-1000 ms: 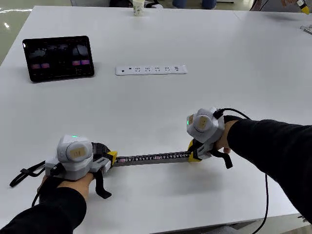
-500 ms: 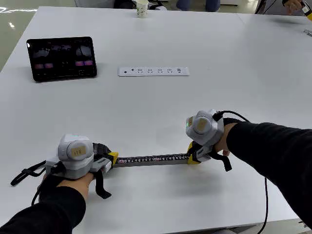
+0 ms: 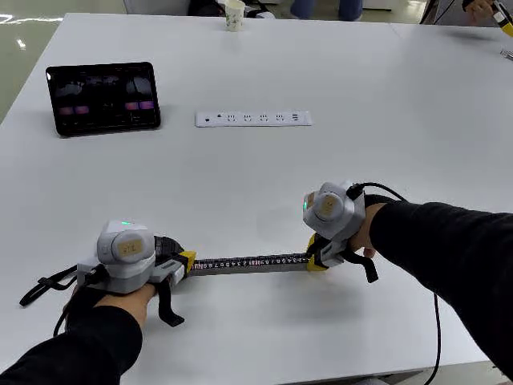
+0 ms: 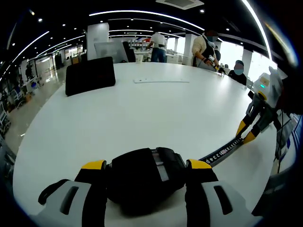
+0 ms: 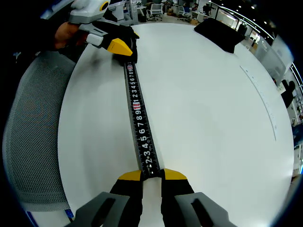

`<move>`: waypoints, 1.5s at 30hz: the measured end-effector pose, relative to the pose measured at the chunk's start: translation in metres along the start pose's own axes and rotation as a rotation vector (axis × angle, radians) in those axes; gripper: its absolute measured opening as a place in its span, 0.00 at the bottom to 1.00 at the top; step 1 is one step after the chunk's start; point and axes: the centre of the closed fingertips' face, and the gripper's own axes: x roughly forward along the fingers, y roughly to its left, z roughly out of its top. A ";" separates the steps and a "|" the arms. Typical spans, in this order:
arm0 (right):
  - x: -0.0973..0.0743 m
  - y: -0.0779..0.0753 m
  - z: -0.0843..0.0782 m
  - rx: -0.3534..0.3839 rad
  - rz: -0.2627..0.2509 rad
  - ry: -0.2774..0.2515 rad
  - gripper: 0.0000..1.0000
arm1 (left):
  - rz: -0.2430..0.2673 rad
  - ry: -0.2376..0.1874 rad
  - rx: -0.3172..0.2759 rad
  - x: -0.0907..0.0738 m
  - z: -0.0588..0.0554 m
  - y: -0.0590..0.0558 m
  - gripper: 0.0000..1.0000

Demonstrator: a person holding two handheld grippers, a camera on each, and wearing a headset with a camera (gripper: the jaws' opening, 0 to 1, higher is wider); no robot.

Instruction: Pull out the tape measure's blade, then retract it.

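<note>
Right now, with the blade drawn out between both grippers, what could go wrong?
1. The right gripper pinches only the very tip of the blade. If that grip slips, the blade would likely whip back toward the case.
2. The left gripper clamps a rounded case. A further pull along the blade might twist it or drag it out of the jaws.
</note>
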 end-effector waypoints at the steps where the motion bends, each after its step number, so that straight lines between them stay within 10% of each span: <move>1: 0.000 0.000 0.000 0.006 0.001 -0.004 0.11 | -0.001 0.002 0.000 0.000 0.000 0.000 0.62; 45: 0.004 0.002 0.015 -0.024 0.007 -0.005 0.11 | -0.016 0.011 -0.009 0.001 0.000 0.000 0.62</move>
